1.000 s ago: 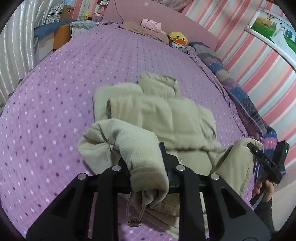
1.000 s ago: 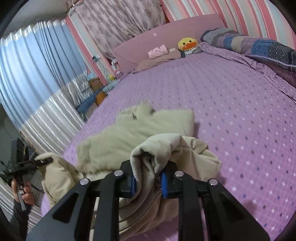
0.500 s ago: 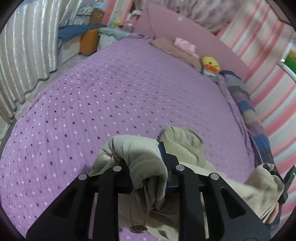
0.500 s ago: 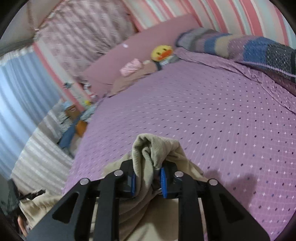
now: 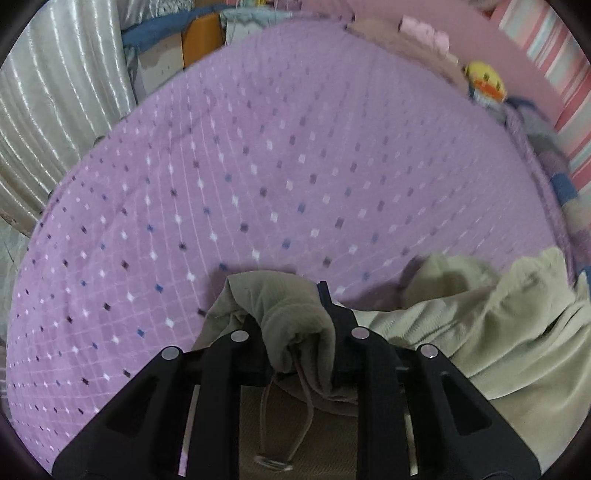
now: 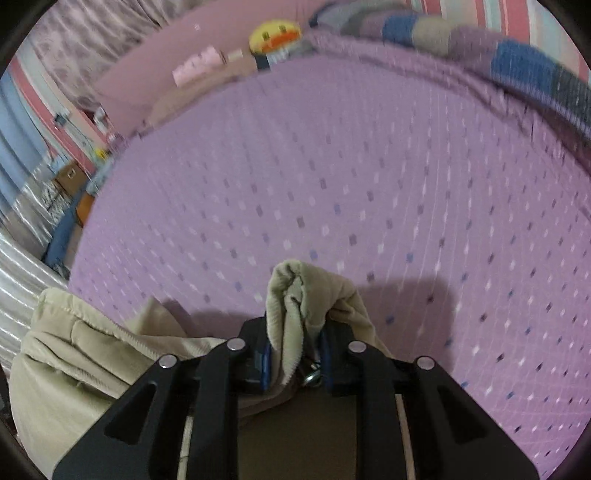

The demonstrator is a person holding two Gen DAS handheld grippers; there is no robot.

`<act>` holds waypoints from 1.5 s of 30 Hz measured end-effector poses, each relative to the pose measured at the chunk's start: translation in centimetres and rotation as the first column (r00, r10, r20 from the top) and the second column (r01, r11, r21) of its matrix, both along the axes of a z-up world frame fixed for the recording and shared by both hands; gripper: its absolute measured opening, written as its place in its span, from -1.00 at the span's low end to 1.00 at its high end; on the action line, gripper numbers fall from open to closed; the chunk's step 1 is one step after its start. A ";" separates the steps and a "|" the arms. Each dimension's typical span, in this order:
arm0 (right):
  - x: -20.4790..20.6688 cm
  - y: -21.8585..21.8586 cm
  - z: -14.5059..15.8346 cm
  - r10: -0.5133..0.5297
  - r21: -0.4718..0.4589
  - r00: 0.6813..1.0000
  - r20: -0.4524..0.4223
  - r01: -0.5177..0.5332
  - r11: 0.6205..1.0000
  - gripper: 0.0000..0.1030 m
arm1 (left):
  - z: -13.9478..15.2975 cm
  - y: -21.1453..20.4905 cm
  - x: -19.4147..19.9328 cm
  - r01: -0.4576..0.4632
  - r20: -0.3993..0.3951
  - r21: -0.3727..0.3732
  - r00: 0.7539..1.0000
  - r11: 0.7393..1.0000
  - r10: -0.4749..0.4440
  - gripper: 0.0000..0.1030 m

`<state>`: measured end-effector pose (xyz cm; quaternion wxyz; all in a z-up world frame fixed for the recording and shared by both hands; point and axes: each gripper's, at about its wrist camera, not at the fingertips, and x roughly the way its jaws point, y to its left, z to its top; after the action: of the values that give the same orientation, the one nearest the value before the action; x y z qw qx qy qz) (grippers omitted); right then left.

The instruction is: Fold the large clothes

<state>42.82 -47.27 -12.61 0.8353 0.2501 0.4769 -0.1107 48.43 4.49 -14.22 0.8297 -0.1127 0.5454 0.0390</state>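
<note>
A: Left gripper?
B: Pinching a bunched fold of the beige corduroy-like hooded garment. Cloth is humped up between the black fingers, and a thin drawstring with a clear toggle dangles below the pinch.

A: Right gripper?
B: Same: pressed together on a ribbed fold of the beige garment, blue pads either side of the cloth. A small metal bit sits low between the pads; can't tell what it is.

A: Where's the garment?
B: On the purple quilted bedspread with small diamond dots, at its near edge. The bulk lies between the two grippers: right of the pinch in the left wrist view, left of the pinch in the right wrist view. Both pinched folds are lifted above the bedspread.

A: Anything else on the bedspread?
B: At its far end, by the pink headboard: a yellow duck plush and a pink folded item. A striped blue-grey blanket along the far side. Edges blurred.
</note>
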 end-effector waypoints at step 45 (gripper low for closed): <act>-12.0 0.9 9.1 0.259 0.044 0.950 0.176 -0.271 0.962 0.54 | 11.7 3.6 -3.7 0.094 -0.046 -0.424 0.991 0.901 -0.125 0.94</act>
<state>30.80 -46.42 -3.48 0.8709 0.2201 0.4375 0.0402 44.72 8.11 -2.50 0.7666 -0.2567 0.5757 -0.1221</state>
